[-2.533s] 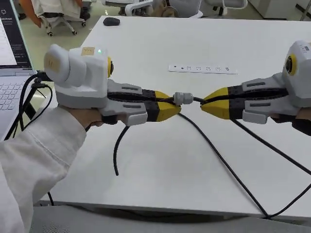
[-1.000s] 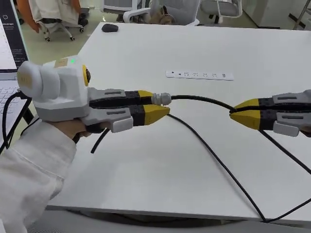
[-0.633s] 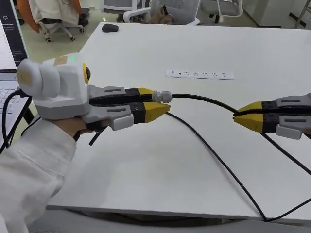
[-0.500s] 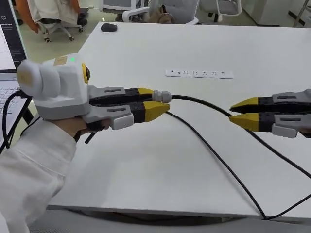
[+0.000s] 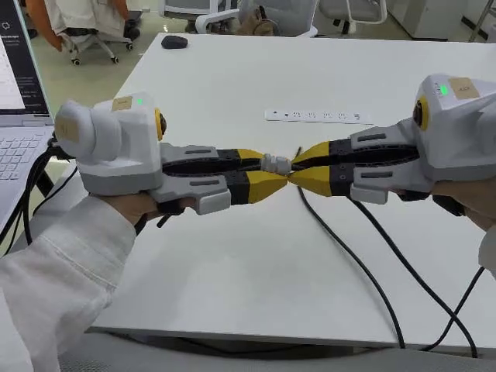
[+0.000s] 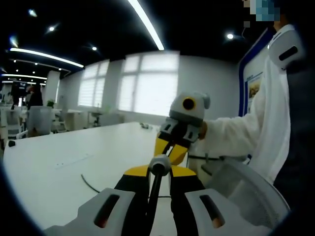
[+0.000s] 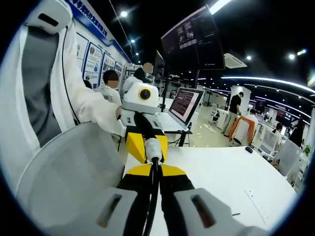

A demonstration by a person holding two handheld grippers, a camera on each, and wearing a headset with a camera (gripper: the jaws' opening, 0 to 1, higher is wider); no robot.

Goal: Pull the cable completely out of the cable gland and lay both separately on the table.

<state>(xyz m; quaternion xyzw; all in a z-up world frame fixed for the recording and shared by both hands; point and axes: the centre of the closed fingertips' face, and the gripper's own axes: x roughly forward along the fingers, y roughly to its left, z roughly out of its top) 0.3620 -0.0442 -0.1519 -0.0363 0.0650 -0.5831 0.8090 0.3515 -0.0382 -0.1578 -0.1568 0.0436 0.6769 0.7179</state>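
I am holding the left hand-held gripper [image 5: 271, 170] clamped on the cable gland [image 5: 274, 163] and the right hand-held gripper [image 5: 296, 166] pinched tight on the cable [image 5: 335, 235] just beside it, tips nearly meeting above the tabletop [image 5: 232, 263], where the cable's slack is lying.

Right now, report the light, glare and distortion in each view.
Head view: even light, sharp, faint shadows on the table. Left gripper view: fisheye bend, windows blown out, gland sharp. Right gripper view: same bend, dark overhead, lamps glaring, cable crisp.
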